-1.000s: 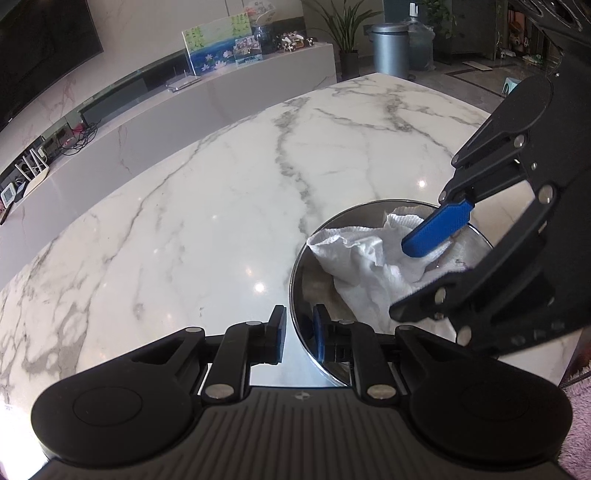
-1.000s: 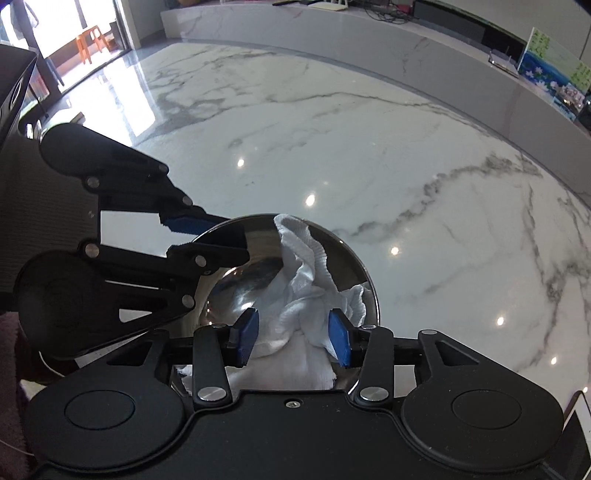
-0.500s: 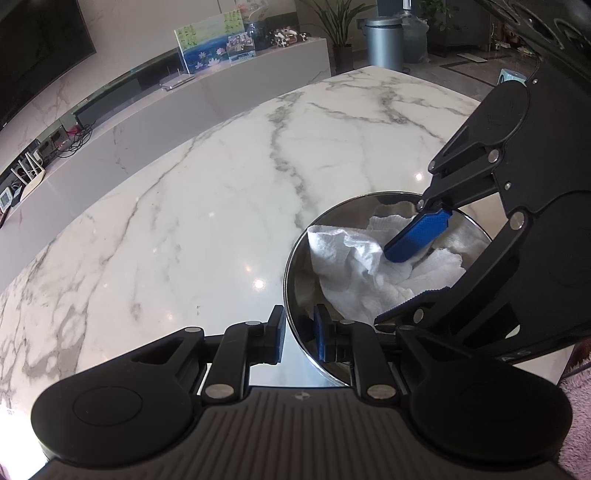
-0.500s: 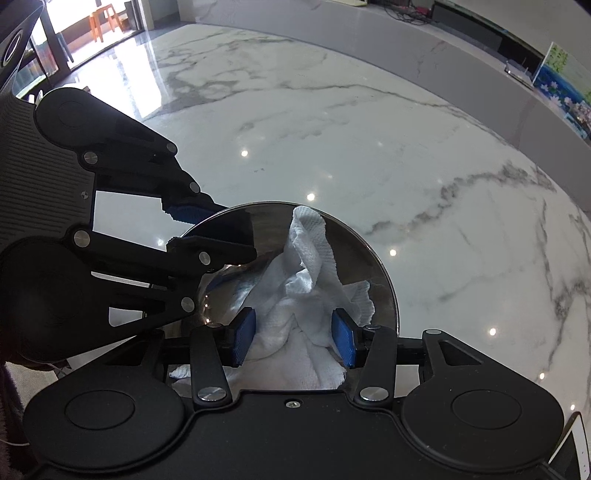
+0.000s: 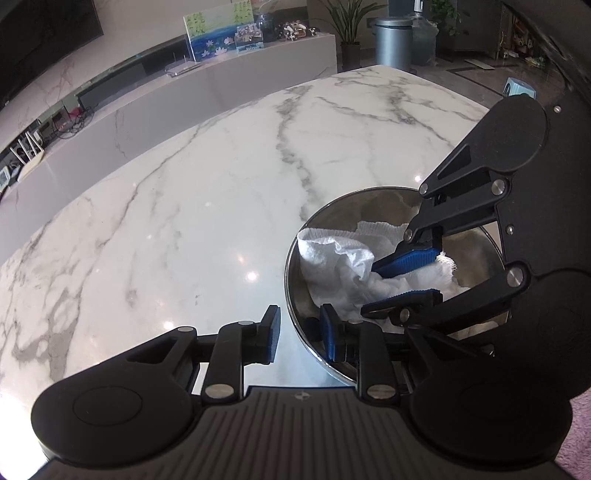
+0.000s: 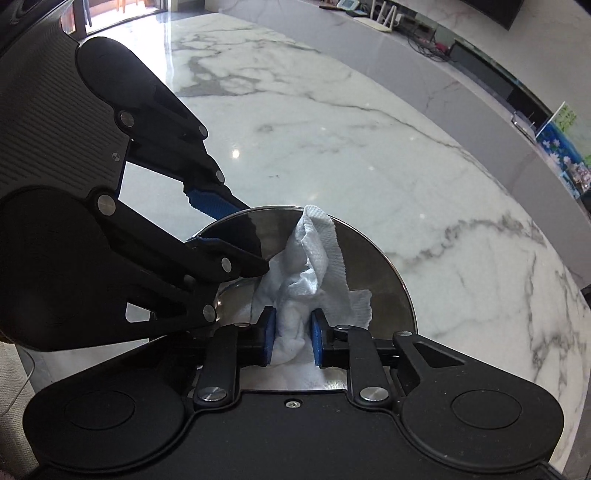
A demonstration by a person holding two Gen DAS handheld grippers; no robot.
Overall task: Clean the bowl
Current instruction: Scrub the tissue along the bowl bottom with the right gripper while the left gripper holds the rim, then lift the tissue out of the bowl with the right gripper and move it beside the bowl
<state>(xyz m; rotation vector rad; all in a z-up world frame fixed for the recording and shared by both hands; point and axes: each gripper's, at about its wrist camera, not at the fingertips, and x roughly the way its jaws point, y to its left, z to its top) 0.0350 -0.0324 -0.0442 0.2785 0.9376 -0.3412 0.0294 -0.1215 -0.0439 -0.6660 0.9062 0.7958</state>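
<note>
Right gripper (image 6: 291,334) jaws just closing, now pinching crumpled white paper towel (image 6: 314,269) — soft, light; left gripper (image 5: 297,334) narrow, straddling shiny steel bowl (image 5: 295,236) rim — slippery, hold rim.

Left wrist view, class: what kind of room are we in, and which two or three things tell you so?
Probably a home's open living and dining area: a marble table, a low media shelf below a dark wall screen, and a potted plant beside a metal bin.
</note>
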